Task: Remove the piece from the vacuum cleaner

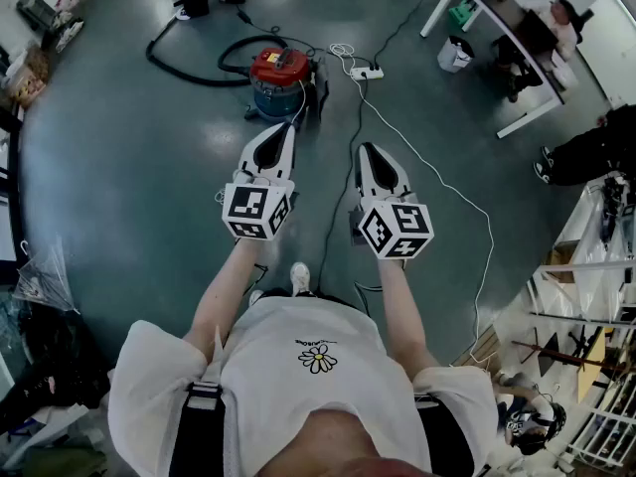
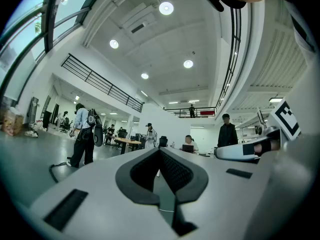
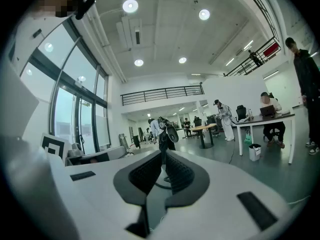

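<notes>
The vacuum cleaner (image 1: 280,78), a blue drum with a red top, stands on the grey floor ahead of me. Its black hose (image 1: 184,63) loops off to the left. My left gripper (image 1: 287,129) is held in the air short of the drum, its tips pointing at it, jaws shut with nothing between them. My right gripper (image 1: 369,150) hovers beside it on the right, also shut and empty. In the left gripper view the closed jaws (image 2: 160,150) hide the vacuum cleaner. The right gripper view likewise shows closed jaws (image 3: 163,153) and no vacuum cleaner.
A white power strip (image 1: 366,72) and white cable (image 1: 437,182) lie right of the vacuum cleaner. A white table (image 1: 494,13) with a bin (image 1: 456,54) and seated people stands at the back right. Shelving (image 1: 586,366) lines the right, bags (image 1: 40,276) the left. A person with a backpack (image 2: 82,139) stands beyond.
</notes>
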Motion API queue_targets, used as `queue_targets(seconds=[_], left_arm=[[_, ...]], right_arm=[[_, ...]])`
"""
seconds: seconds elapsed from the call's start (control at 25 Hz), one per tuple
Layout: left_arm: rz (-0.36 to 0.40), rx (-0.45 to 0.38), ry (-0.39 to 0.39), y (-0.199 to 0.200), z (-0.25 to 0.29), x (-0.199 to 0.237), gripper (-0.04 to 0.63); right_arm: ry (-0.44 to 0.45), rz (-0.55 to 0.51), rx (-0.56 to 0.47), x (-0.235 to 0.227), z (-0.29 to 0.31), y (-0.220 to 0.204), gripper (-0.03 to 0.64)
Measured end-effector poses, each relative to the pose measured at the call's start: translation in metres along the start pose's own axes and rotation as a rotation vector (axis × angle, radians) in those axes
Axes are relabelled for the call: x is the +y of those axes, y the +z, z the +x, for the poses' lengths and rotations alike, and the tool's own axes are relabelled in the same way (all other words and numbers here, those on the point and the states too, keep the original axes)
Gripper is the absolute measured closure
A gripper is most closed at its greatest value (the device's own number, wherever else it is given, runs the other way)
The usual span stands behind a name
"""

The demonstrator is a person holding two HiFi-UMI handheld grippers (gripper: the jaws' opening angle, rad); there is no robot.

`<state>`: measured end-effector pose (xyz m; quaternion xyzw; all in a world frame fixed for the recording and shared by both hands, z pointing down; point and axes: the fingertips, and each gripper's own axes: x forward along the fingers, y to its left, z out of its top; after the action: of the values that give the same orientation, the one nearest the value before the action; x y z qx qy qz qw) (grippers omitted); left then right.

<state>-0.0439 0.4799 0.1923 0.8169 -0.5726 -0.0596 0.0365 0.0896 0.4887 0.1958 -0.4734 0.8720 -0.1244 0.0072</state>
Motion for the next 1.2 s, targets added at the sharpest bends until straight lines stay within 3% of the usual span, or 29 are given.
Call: queue_targets(seconds=[0.16, 0.24, 0.32, 0.64, 0.92, 1.2], left_arm=[[0.008, -0.01, 0.002, 0.0, 0.035, -0.004, 0.601], [0.011, -0.008, -0.003, -0.002, 0.05, -0.005, 0.601], [0.015, 0.002, 0.001, -0.007, 0.066, 0.002, 0.601], [-0.04, 0.054, 0.056, -0.047, 0.169, 0.08, 0.601], [-0.04, 0.092, 0.095, -0.052, 0.281, 0.168, 0.601], [-0.017, 0.13, 0.066, -0.053, 0.364, 0.217, 0.601]], right_arm=[[0.009, -0.028, -0.011, -0.023, 0.02, 0.007, 0.603], [-0.019, -0.066, -0.005, -0.04, 0.035, 0.01, 0.479], [-0.026, -0.061, -0.001, -0.053, 0.055, 0.012, 0.431], [0.029, 0.007, 0.072, -0.106, 0.176, -0.001, 0.431], [0.087, 0.067, 0.175, -0.142, 0.305, 0.009, 0.431], [0.022, 0.097, 0.234, -0.18, 0.385, 0.002, 0.431]])
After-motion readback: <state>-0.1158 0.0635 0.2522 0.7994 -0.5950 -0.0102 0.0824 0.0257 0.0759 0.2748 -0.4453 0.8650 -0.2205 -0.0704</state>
